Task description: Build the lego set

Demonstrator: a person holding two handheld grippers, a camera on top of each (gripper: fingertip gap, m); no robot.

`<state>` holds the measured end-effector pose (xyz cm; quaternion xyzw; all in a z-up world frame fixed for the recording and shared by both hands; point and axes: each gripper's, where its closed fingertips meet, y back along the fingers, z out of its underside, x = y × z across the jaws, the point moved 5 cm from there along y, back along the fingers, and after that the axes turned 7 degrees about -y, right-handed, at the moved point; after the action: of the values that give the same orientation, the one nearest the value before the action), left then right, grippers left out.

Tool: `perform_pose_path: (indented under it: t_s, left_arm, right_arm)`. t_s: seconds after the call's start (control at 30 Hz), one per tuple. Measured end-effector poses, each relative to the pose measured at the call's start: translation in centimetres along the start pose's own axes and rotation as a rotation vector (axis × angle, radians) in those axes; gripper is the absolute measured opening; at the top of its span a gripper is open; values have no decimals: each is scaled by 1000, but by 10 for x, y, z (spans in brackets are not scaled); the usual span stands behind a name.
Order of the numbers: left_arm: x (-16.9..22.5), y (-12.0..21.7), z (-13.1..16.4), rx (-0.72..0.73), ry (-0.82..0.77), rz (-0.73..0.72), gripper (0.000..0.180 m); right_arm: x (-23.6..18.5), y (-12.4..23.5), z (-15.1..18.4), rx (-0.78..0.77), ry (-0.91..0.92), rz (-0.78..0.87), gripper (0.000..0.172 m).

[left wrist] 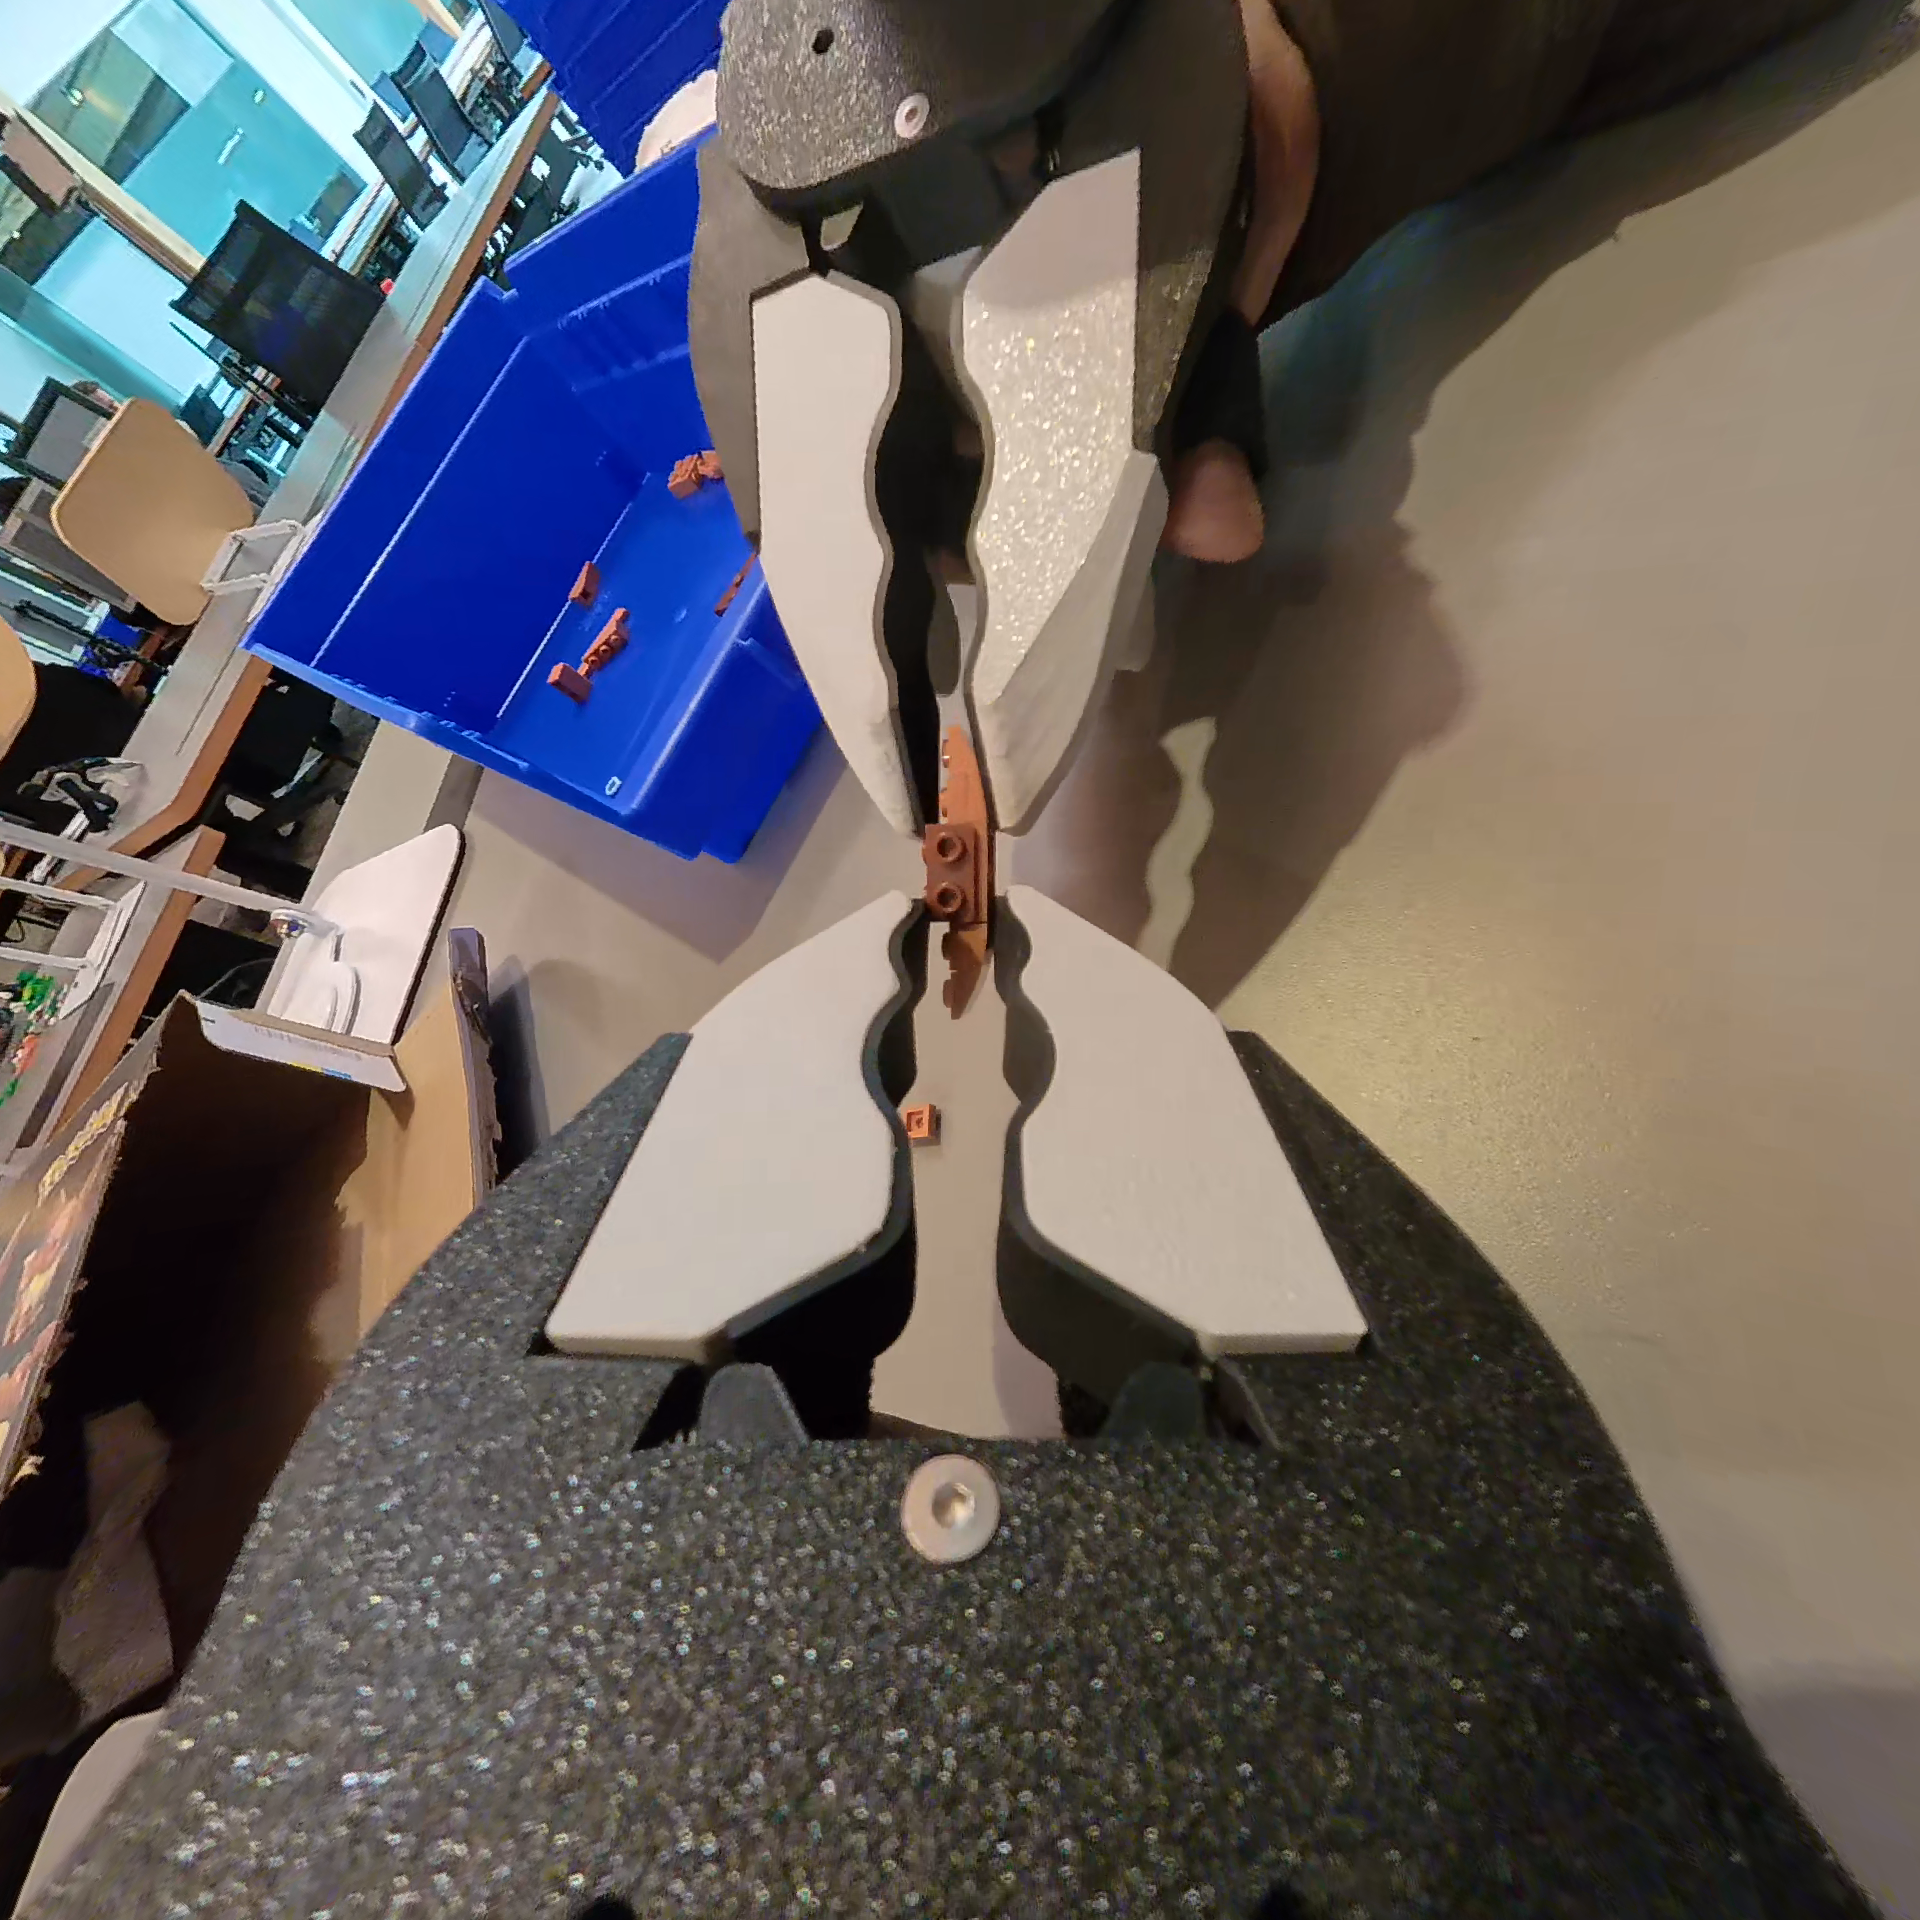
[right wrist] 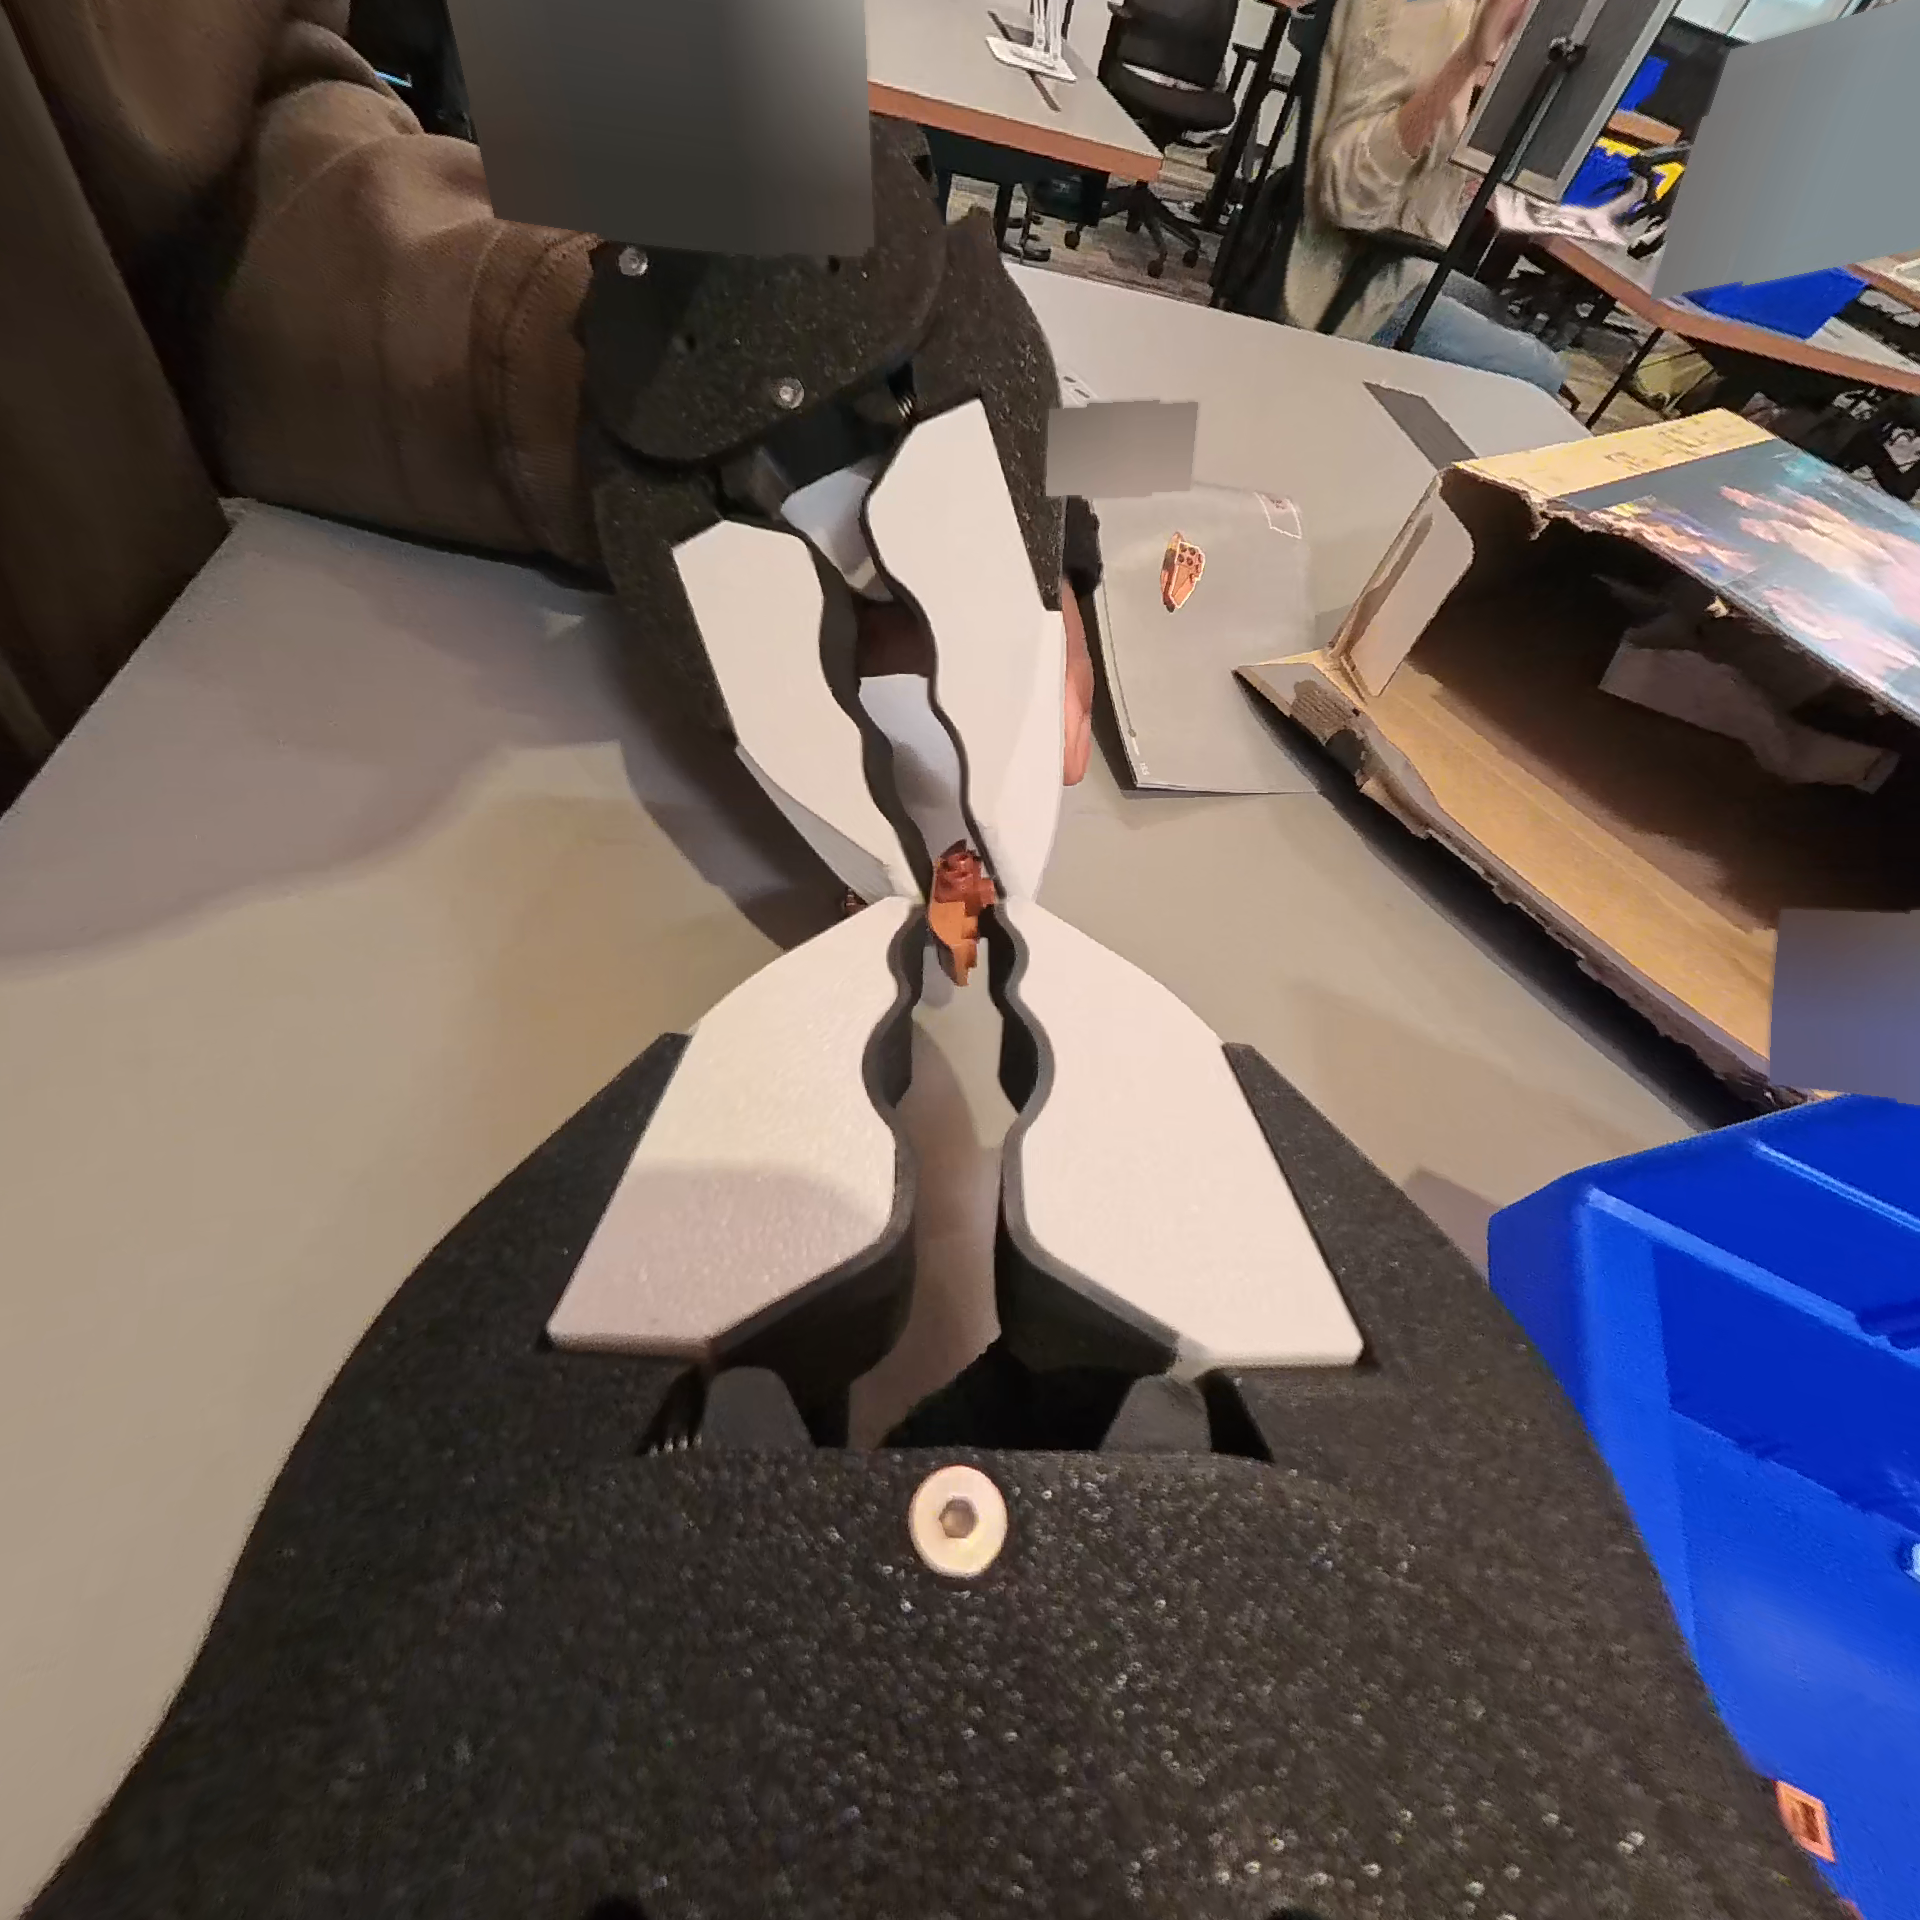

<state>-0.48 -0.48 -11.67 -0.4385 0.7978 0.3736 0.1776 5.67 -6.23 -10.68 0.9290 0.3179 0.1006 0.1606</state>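
Note:
My two grippers meet tip to tip above the grey table (left wrist: 1558,935). A long brown plate (left wrist: 971,790) runs from one pair of fingers into the other, with a small brown two-stud brick (left wrist: 951,873) on its side face between the tips. My left gripper (left wrist: 956,920) is shut on the near end of the plate. My right gripper (right wrist: 956,925), which comes in from the top of the left wrist view (left wrist: 956,821), is shut on the plate's far end. The brown plate (right wrist: 954,925) also shows in the right wrist view, with the left gripper (right wrist: 951,883) opposite.
A small brown piece (left wrist: 920,1122) lies on the table under my left fingers. A blue bin (left wrist: 447,540) with several brown pieces stands beyond; it also shows in the right wrist view (right wrist: 1714,1403). A torn cardboard box (right wrist: 1558,707) and a grey booklet (right wrist: 1216,665) lie at the right. A person's sleeve (right wrist: 364,364) is behind.

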Motion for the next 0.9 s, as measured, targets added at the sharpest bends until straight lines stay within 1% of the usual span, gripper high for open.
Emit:
perform_pose_path:
  t_s: [0.13, 0.23, 0.37, 0.73, 0.9]
  left_arm:
    - [0, 0, 0, 4, 11, -2, 12]
    - [0, 1, -2, 36, 18, 2, 12]
    - [0, 2, -4, 79, 28, 4, 12]
    - [3, 4, -8, 106, 2, 8, 11]
    - [1, 3, -7, 102, 20, 5, 11]
  right_arm:
    - [-1, 2, -3, 9, 19, -4, 17]
    - [-2, 2, -3, 2, 37, 6, 18]
    - [-3, 1, -4, 3, 70, 27, 11]
    - [-6, 4, -6, 3, 80, -12, 11]
    - [-4, 4, -6, 2, 96, 10, 11]
